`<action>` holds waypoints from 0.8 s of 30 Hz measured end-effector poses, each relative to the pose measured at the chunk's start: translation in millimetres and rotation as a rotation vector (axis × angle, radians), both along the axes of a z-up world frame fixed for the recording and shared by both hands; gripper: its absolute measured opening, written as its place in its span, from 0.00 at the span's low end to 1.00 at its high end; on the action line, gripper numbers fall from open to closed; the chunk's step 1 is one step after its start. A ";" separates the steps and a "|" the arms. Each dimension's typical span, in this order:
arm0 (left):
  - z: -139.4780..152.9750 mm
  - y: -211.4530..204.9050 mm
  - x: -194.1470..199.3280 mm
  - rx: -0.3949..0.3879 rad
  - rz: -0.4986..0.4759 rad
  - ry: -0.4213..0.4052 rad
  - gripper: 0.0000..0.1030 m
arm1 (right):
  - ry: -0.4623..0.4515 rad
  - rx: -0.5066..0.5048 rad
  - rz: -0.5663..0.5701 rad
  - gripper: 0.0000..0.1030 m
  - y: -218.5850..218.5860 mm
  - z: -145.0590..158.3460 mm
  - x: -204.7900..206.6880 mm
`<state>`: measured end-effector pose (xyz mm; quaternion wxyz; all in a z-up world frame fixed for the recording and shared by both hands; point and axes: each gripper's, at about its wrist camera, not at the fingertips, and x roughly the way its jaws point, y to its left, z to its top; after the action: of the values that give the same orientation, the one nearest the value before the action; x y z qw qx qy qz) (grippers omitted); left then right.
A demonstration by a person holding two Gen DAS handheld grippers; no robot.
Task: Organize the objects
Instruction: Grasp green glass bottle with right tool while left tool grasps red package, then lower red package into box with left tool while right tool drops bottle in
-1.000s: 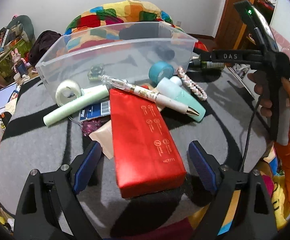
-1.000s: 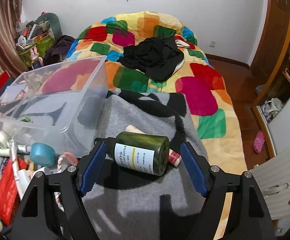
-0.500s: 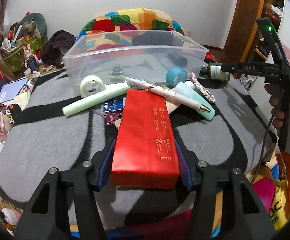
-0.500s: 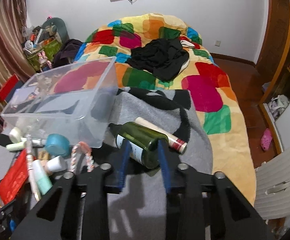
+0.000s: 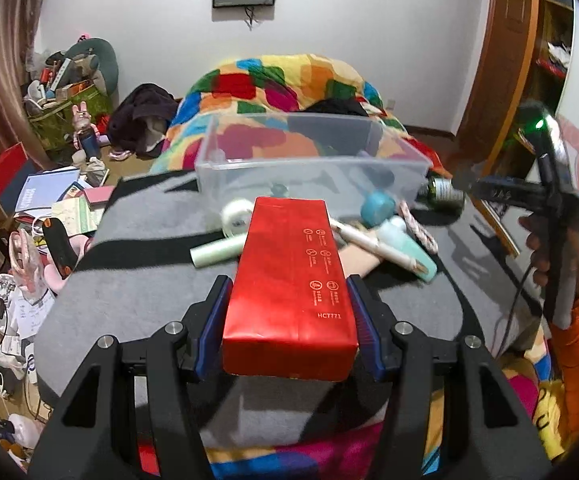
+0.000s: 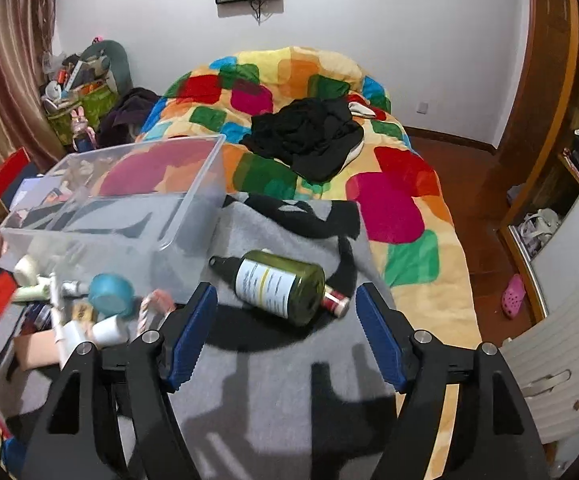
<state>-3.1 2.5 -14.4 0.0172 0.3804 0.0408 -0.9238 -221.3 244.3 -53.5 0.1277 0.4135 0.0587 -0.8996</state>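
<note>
The left gripper (image 5: 289, 322) has its blue-padded jaws pressed against the two long sides of a red rectangular paper-wrapped pack (image 5: 289, 280), pinching its near end; the pack appears raised off the grey and black blanket (image 5: 137, 292), its far end pointing toward the clear plastic storage bin (image 5: 309, 168). Beyond the pack lies a cluster of small items on the blanket: a pale green tube (image 5: 217, 251) to its left, a white roll of tape (image 5: 236, 215) just behind that, a white pen with a gold tip (image 5: 373, 245) lying across a mint green bottle (image 5: 409, 246), a teal round roll (image 5: 376, 209) near the bin's front wall, and a pink and white braided cord (image 5: 419, 228).

The right gripper (image 6: 285, 334) has its jaws spread wide and empty, hovering over the blanket. Just beyond and between the fingertips lies a dark green glass bottle with a white label (image 6: 277, 286) on its side, cap pointing toward the bin's corner. A slim cream tube with a red band (image 6: 335, 303) pokes out beside the bottle's base. The bin sits to the left, and the multicoloured patchwork quilt (image 6: 393, 200) with a heap of black clothing (image 6: 309, 140) stretches beyond.
</note>
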 end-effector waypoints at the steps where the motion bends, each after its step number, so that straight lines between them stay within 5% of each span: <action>1: 3.4 -2.5 -2.4 0.006 0.003 0.009 0.55 | -0.010 0.006 -0.001 0.67 -2.0 -2.6 -5.4; 11: 30.6 -17.7 -38.4 0.004 0.007 0.084 0.55 | -0.122 -0.004 0.049 0.63 -15.9 -32.8 -36.1; 24: 19.4 -36.0 -114.1 0.019 0.002 -0.010 0.55 | 0.004 -0.027 -0.014 0.60 5.0 3.5 -6.9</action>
<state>-117.2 -33.6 4.9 0.0147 0.3850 0.0497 -0.9214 -228.3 249.3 -50.0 0.1267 0.4104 0.0441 -0.9020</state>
